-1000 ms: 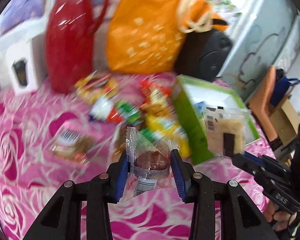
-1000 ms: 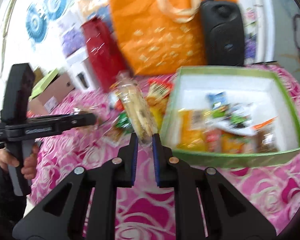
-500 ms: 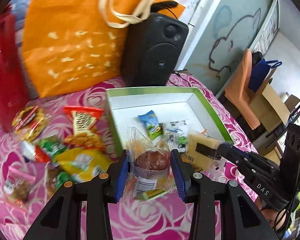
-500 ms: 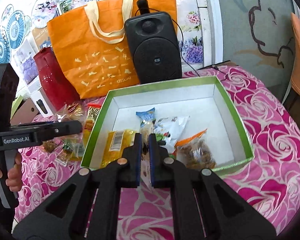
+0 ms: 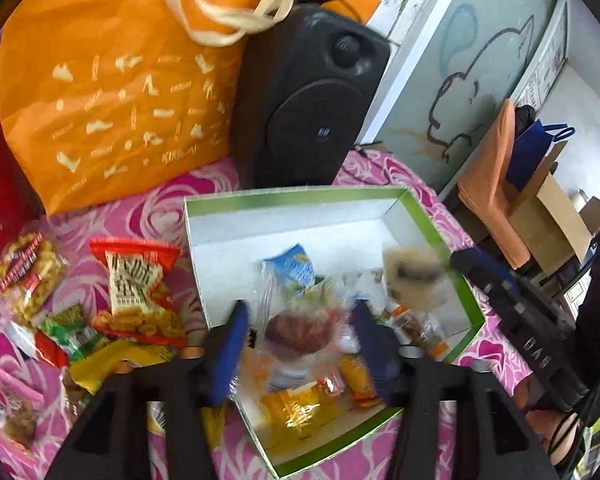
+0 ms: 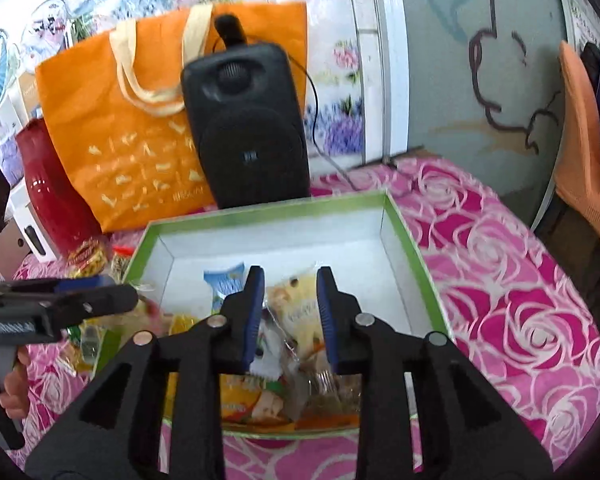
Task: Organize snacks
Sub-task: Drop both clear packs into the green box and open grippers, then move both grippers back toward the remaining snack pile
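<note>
A green-rimmed white box holds several snack packets. My left gripper hangs open over its near left corner, and a clear packet with a brown cake sits blurred between the fingers, loose from both pads. My right gripper is open over the box, with a pale yellow biscuit packet lying below its fingers. That biscuit packet shows blurred by the right gripper's tip in the left wrist view. Loose snacks lie left of the box: a red packet and a peanut bag.
An orange tote bag and a black speaker stand right behind the box, a red bag further left. The pink rose tablecloth stretches to the right of the box. An orange chair stands past the table edge.
Both grippers swung from the snack pile to above the box and opened. The cake packet and the biscuit packet have come loose from their pads.
</note>
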Tool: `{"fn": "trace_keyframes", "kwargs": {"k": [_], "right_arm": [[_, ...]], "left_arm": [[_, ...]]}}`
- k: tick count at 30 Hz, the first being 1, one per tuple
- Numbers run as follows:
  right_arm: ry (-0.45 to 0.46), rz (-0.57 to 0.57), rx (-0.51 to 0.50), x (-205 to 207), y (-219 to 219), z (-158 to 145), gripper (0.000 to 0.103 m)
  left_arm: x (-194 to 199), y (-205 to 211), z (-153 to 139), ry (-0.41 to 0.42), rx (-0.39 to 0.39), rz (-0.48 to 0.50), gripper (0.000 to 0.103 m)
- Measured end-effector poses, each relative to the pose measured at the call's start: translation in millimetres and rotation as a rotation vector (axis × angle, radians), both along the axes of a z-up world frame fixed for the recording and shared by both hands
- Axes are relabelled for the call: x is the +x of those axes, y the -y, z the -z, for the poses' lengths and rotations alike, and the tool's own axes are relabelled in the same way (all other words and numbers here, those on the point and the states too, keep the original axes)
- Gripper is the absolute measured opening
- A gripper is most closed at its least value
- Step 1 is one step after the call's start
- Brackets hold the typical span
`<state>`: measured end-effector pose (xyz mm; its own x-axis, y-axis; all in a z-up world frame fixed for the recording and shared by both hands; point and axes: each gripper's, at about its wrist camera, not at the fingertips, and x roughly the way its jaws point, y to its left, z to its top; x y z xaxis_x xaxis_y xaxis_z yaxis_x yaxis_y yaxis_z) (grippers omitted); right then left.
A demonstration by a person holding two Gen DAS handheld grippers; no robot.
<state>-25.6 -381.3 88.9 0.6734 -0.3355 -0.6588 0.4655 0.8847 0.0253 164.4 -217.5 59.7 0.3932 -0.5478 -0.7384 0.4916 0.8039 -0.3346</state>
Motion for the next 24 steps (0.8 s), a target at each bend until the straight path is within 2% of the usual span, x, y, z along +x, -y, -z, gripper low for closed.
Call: {"fn": "trace_keyframes", "kwargs": {"k": [1,2,3,4,5,7,10,16,24], "right_arm": [[-0.021,-0.006,0.005,-2,0,6,0.038],[-0.038,-0.008,0.004,-3,-1,10,0.055],[-0.056,-0.005,-0.004,-5,-2,14,0.065],[-0.071,0.004,-0.023,-8,-5,18,0.08],[-0.08,0.006,-0.032,-10,-6,20,0.086],[-0.095,-0.001,-0.032,-12,-8,22,0.088],[-0.107,-0.006,-0.033,-12,-12,21,0.1],[-0.088,-0.042,-0.055,-9,-30,7,0.102],[-0.109,-0.079,-0.09,-5,-55,0,0.102]], "left_arm": [[0,-1,2,-0.005,-0.002,-0.004,0.076],[0,-2,5,-0.005,0.0,-0.012,0.082],[0,-3,7,0.001,0.014,-0.025,0.084],[-1,-3,8,0.005,0.025,-0.031,0.084],[-1,-4,8,0.006,0.034,-0.034,0.084],[-1,-6,9,0.013,0.051,-0.044,0.084],[-4,-10,8,0.03,0.065,-0.063,0.084],[-13,-20,-5,0.074,0.081,-0.081,0.084],[-31,-41,-22,0.116,0.071,-0.115,0.086]]}}
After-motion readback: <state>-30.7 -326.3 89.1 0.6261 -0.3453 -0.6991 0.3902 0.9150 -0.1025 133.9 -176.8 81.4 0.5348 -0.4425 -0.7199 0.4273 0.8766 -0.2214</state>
